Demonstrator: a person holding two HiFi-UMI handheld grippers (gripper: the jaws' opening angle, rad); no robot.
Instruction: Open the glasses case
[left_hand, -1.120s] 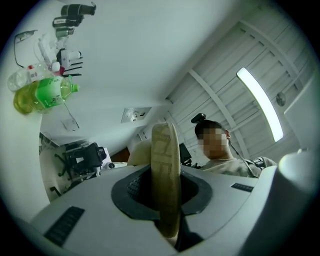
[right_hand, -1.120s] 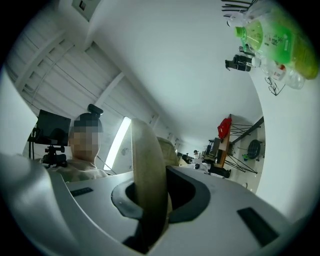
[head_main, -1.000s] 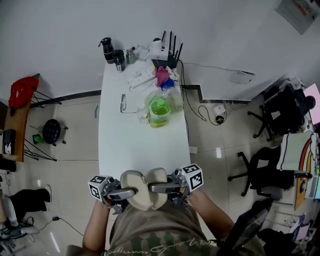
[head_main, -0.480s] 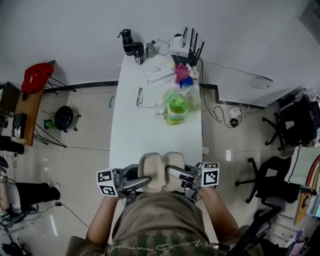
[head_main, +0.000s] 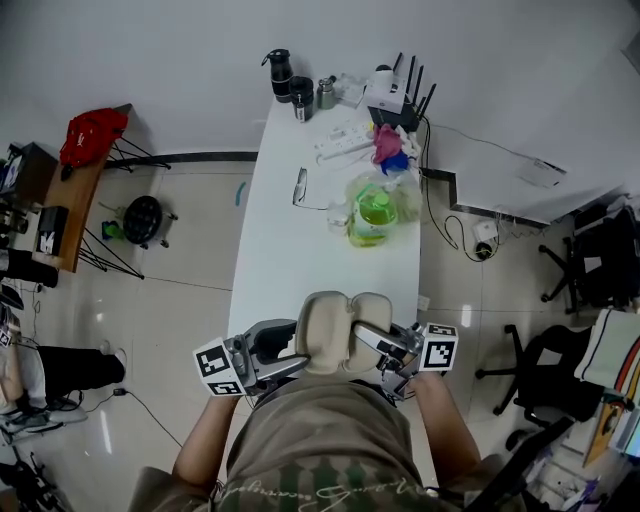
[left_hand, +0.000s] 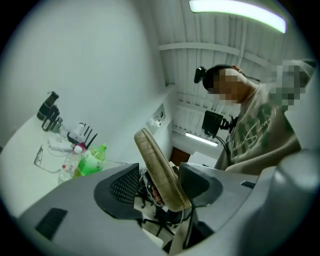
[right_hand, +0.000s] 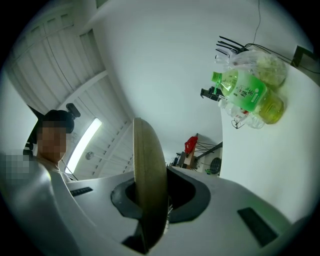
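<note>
The case (head_main: 335, 330) was held spread open over the table's (head_main: 290, 260) near end, one half to each claw. Our right gripper (head_main: 378, 340) was clamped tight on its half. Our left gripper (head_main: 283, 350) was opening, its half between the jaws, leaning on one pad and clear of the other. Further up the table we had a green bottle (head_main: 372, 215) and glasses (head_main: 300, 187).

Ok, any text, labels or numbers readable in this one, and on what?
No text can be quoted.
Green bottle, label: dark characters, too blurred to read.
Person's shirt: cursive print, too small and warped to read.
Marker cubes: black-and-white square patterns only, no words.
</note>
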